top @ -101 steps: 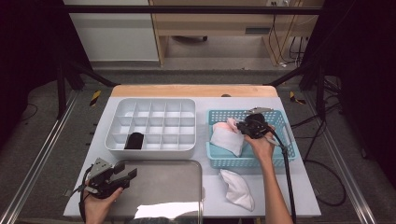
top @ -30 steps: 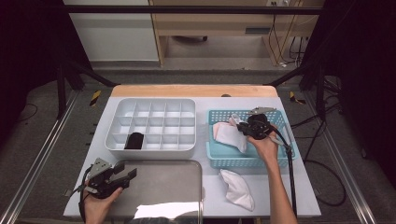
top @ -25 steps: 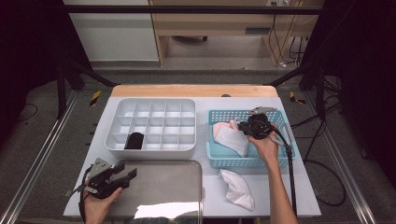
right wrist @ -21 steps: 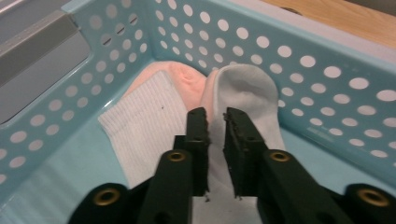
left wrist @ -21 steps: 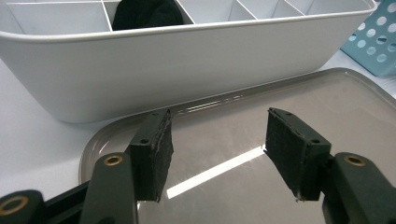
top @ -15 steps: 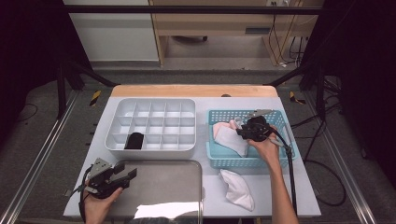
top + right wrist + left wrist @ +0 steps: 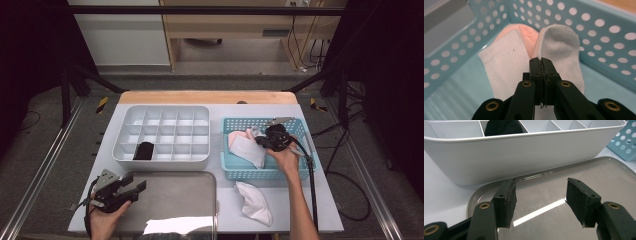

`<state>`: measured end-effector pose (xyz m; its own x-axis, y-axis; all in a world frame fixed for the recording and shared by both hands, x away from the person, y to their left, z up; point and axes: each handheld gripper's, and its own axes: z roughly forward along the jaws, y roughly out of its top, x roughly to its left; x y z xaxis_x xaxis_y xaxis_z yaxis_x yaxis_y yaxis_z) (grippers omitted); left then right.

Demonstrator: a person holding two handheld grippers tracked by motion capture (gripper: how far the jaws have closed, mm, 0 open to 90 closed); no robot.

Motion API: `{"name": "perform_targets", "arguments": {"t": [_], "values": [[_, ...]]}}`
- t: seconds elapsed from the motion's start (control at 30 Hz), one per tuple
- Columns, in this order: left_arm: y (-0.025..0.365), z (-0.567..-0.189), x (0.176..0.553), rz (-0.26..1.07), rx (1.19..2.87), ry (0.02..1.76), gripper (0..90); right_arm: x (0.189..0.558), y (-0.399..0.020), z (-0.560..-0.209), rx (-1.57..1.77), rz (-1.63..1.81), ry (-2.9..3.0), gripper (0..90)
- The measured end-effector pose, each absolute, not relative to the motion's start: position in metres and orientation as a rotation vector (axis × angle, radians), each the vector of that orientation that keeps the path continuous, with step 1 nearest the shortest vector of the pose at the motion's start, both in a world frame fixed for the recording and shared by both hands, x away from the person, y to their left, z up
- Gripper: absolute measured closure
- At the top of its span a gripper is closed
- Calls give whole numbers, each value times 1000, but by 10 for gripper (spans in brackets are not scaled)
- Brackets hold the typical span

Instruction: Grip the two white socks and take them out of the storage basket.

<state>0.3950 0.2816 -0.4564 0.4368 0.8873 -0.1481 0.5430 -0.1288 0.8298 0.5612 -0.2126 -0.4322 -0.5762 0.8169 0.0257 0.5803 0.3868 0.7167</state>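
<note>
Your right claw [image 7: 543,62] is sitting inside the perforated turquoise plastic basket [image 7: 292,172], jaws having just snapped together, seemingly pinching the edge of the pale grey sock [image 7: 564,47] lying beside the white ribbed sock [image 7: 506,67]. Your left claw [image 7: 540,200] is hanging apart over the shiny metal tray [image 7: 614,177], gripping nothing.
</note>
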Motion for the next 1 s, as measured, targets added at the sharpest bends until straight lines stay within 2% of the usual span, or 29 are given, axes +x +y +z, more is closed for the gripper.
{"name": "perform_targets", "arguments": {"t": [0.2, 0.33, 0.4, 0.67, 0.73, 0.8, 1.0], "values": [[281, -457, 395, 488, 1805, 1224, 400, 555, -217, -416, 1194, 1092, 2210, 889], [280, -457, 395, 487, 1808, 1222, 400, 556, -216, -419, 1185, 1101, 2226, 876], [281, -457, 395, 486, 1804, 1224, 400, 559, -213, -425, 1183, 1065, 2292, 820], [280, -457, 395, 487, 1807, 1224, 400, 561, -207, -435, 1153, 1032, 2378, 697], [281, -457, 395, 487, 1807, 1225, 400, 561, -205, -436, 1147, 1013, 2393, 724], [281, -457, 395, 488, 1805, 1225, 400, 562, -204, -438, 1136, 992, 2415, 830], [281, -457, 395, 487, 1806, 1226, 400, 560, -207, -433, 1133, 1011, 2377, 862]]}}
